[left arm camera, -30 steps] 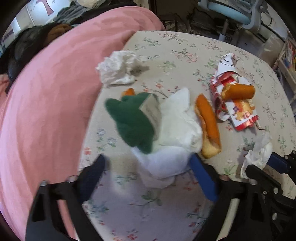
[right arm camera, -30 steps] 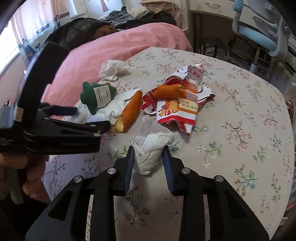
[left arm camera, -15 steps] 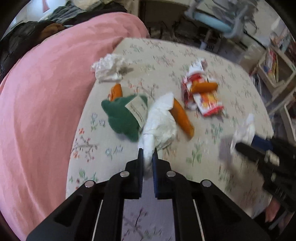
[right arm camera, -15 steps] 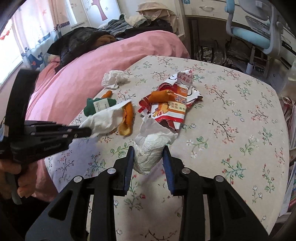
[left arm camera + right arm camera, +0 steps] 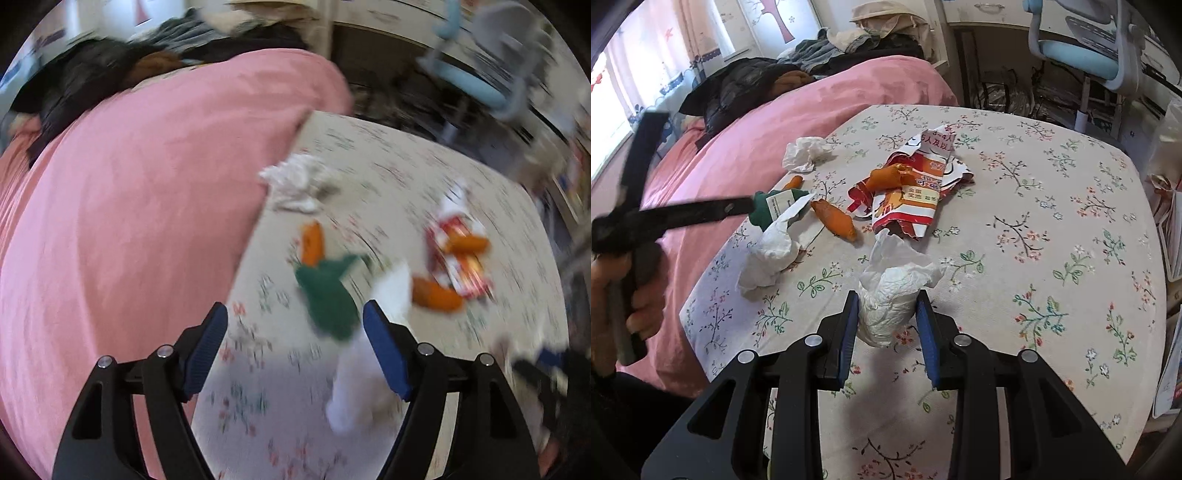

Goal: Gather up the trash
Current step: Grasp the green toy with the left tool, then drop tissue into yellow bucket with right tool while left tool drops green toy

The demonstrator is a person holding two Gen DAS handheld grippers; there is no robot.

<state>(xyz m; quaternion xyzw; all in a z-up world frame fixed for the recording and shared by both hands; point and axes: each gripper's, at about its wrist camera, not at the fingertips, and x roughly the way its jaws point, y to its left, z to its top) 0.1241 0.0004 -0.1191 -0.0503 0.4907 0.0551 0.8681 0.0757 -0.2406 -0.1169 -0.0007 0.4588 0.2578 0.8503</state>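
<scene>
Left tongs [image 5: 295,350] have just sprung wide, jaws opening off the tissue [image 5: 772,247] they pinched half a second ago; the wad now lies loose on the floral worktop [image 5: 1052,221], beside the green toy [image 5: 328,299], near the right pad and not gripped. That piece looks uncollected and will likely need a fresh grab. Right tongs [image 5: 888,328] stay narrowly closed on a second crumpled tissue [image 5: 894,288], clear of the wrapper [image 5: 916,192] beyond.
</scene>
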